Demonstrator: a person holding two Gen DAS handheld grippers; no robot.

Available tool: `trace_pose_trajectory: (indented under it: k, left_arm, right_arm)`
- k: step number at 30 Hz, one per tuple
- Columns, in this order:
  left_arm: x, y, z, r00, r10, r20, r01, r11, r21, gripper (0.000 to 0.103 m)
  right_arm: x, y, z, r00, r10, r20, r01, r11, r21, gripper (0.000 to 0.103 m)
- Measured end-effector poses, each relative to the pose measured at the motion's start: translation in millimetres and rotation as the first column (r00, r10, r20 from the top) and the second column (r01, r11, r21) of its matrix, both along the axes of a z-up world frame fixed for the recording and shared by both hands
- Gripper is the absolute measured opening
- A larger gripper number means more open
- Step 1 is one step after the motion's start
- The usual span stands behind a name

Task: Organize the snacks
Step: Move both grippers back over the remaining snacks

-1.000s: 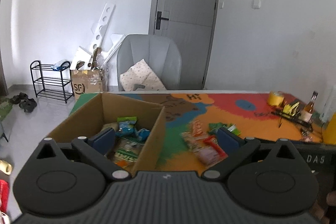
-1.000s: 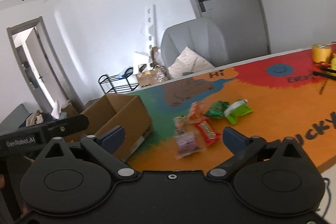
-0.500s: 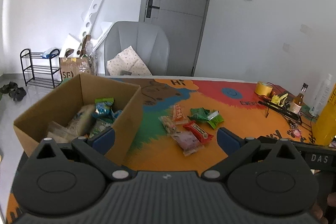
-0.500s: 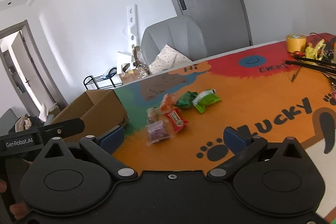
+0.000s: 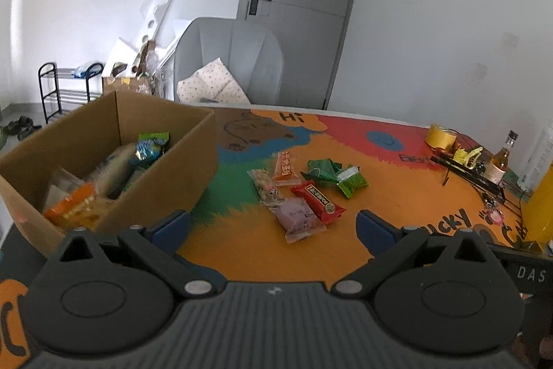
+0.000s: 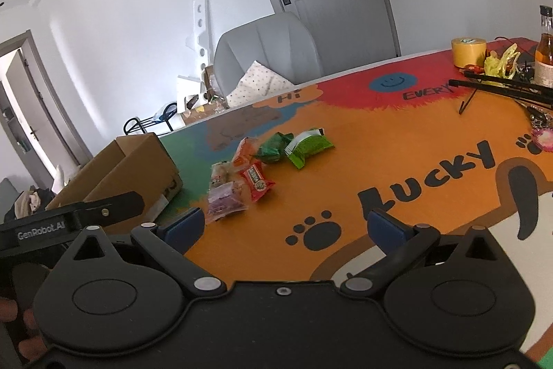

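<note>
A brown cardboard box (image 5: 179,172) stands at the table's left and holds several snack packets (image 5: 103,175). Loose snacks lie in a cluster mid-table: a pink packet (image 5: 299,217), a red packet (image 5: 319,197), a clear packet (image 5: 264,185), an orange packet (image 5: 285,163) and green packets (image 5: 333,175). The cluster also shows in the right wrist view (image 6: 255,172), with the box (image 6: 131,168) to its left. My left gripper (image 5: 273,229) is open and empty, just short of the pink packet. My right gripper (image 6: 287,227) is open and empty, right of the cluster.
The table has a colourful printed mat (image 6: 414,161). At its far right stand a yellow tape roll (image 6: 468,51), a small bottle (image 6: 546,51) and a black stand (image 6: 497,85). A grey chair (image 5: 228,57) sits behind the table. The left gripper's body (image 6: 69,217) is beside the box.
Both grippers have drawn back and swung right. The left gripper moved from over the box to face the loose snacks. Both stay open and empty.
</note>
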State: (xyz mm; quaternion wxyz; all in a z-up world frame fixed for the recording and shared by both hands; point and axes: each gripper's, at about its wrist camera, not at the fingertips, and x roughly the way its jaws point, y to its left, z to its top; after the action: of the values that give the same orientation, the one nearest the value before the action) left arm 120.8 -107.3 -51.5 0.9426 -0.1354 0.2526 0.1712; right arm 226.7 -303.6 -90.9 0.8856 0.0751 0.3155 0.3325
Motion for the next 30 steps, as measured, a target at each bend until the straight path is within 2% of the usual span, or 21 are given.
trace_pose_trajectory:
  k: [3,8,11,15,20,30]
  left_arm:
    - [9.3,1.5,-4.5,1.0,0.01,-0.01,-0.01,1.0,-0.013,0.1]
    - [26.5,4.7,-9.7,0.999,0.0,-0.036,-0.001,1.0,-0.025,0.094]
    - [38.1,7.7,-12.1,0.998,-0.009,-0.059,0.007,0.999,-0.034,0.091]
    - [57.7,9.2,-15.4,0.993,-0.021,-0.117,0.021,1.0,-0.006,0.09]
    - [80.1,12.7,-18.3,0.985,-0.038,-0.17,0.044,0.999,0.029,0.086]
    - [114.4,18.0,-44.5,0.964,-0.078,-0.255,0.076,0.997,-0.017,0.076]
  right_arm:
    - [6.1,3.5,-2.0,1.0,0.013,-0.004,-0.013,1.0,-0.008,0.097]
    - [20.3,13.6,-5.2,0.999,0.041,-0.023,-0.041,0.999,-0.009,0.081]
    - [29.1,19.6,-7.6,0.998,0.052,-0.035,-0.052,0.999,-0.01,0.077]
    - [44.0,31.0,-12.4,0.996,0.069,-0.063,-0.07,0.998,-0.008,0.07]
    - [61.2,40.3,-16.4,0.994,0.079,-0.081,-0.08,0.997,0.0,0.066]
    - [90.4,43.0,-29.0,0.988,0.081,-0.131,-0.08,0.997,0.011,0.061]
